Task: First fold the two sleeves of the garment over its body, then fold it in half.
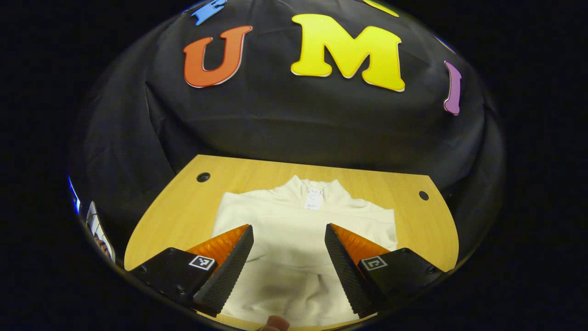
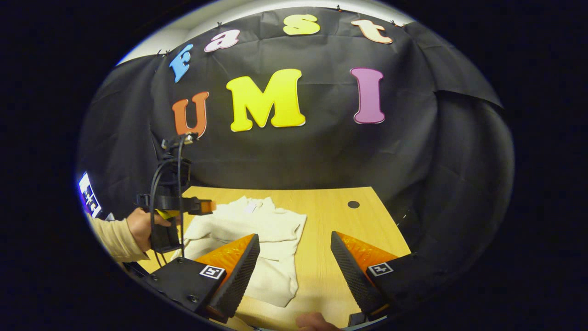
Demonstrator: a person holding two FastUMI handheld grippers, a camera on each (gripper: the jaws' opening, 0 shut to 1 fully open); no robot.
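**Both tools wide above the folded garment**

From my left tool [image 1: 288, 246] I look straight down its two fingers, which stand wide apart and hold nothing. Just ahead of them and between them lies the cream-white knit garment with a high collar [image 1: 303, 230], flat on the light wooden desk [image 1: 183, 207]. Its collar points away from me, with a small white label [image 1: 314, 199] showing inside it, and both sleeves look folded in over the body.

My right tool [image 2: 294, 259] is wide open too and grips nothing. From it, the garment [image 2: 257, 234] sits ahead and to the left, its near edge passing behind my left finger, while bare desk [image 2: 330, 216] lies between the fingers. Further left I see the left tool [image 2: 207, 206] held above the garment by a hand [image 2: 142, 225] in a cream sleeve [image 2: 112, 239].
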